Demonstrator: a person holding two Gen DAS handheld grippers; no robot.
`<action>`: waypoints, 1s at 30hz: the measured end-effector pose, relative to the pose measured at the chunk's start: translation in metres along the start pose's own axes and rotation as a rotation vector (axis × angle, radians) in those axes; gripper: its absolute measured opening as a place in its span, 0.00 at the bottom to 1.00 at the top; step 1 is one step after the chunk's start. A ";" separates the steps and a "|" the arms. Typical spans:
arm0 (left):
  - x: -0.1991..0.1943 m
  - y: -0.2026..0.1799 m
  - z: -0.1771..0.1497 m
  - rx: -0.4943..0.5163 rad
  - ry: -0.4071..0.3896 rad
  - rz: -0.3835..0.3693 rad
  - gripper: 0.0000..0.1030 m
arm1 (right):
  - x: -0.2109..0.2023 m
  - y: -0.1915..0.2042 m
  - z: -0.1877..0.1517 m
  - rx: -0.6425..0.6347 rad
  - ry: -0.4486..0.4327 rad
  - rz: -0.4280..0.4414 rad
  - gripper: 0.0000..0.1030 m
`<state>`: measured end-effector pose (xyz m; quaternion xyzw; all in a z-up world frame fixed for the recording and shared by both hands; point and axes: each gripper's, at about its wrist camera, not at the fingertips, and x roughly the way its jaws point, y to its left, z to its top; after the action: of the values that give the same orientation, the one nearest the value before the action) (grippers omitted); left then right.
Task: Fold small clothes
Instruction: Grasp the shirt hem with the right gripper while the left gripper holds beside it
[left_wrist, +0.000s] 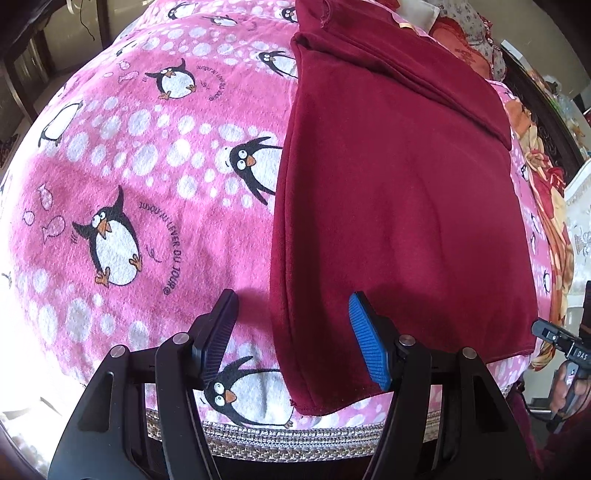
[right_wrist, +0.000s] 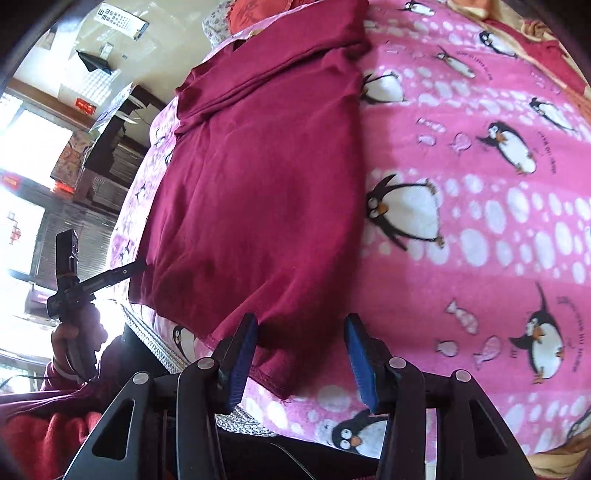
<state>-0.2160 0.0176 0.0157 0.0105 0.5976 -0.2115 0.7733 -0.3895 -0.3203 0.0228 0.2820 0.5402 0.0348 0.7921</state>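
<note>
Item: dark red garment (left_wrist: 399, 206), soft, light, limp knit, lying partly folded on the penguin blanket (left_wrist: 140, 177); best taken at the near hem corners, which left gripper (left_wrist: 291, 317) and right gripper (right_wrist: 301, 343) straddle, both released, pinching nothing.

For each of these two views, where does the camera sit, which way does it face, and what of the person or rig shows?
Left wrist: on the left gripper, angled down at the near left corner of the maroon garment on the penguin blanket; its open fingers straddle that edge, and the right gripper shows at far right.
Right wrist: on the right gripper, angled down at the garment's near right corner; open fingers, plus the left gripper, hand and red sleeve.
Shared: garment, blanket, and each other's gripper.
</note>
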 end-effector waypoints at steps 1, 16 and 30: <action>0.000 0.000 0.000 -0.001 -0.002 0.001 0.63 | 0.001 0.000 0.000 0.001 -0.005 0.008 0.47; 0.006 -0.013 -0.009 0.083 0.020 0.041 0.78 | 0.019 -0.008 -0.001 0.064 -0.022 0.200 0.49; 0.006 -0.024 -0.010 0.099 0.014 0.003 0.34 | 0.018 0.002 0.003 0.003 -0.044 0.153 0.21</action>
<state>-0.2317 -0.0031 0.0133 0.0514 0.5919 -0.2397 0.7678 -0.3788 -0.3131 0.0098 0.3243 0.4996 0.0881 0.7984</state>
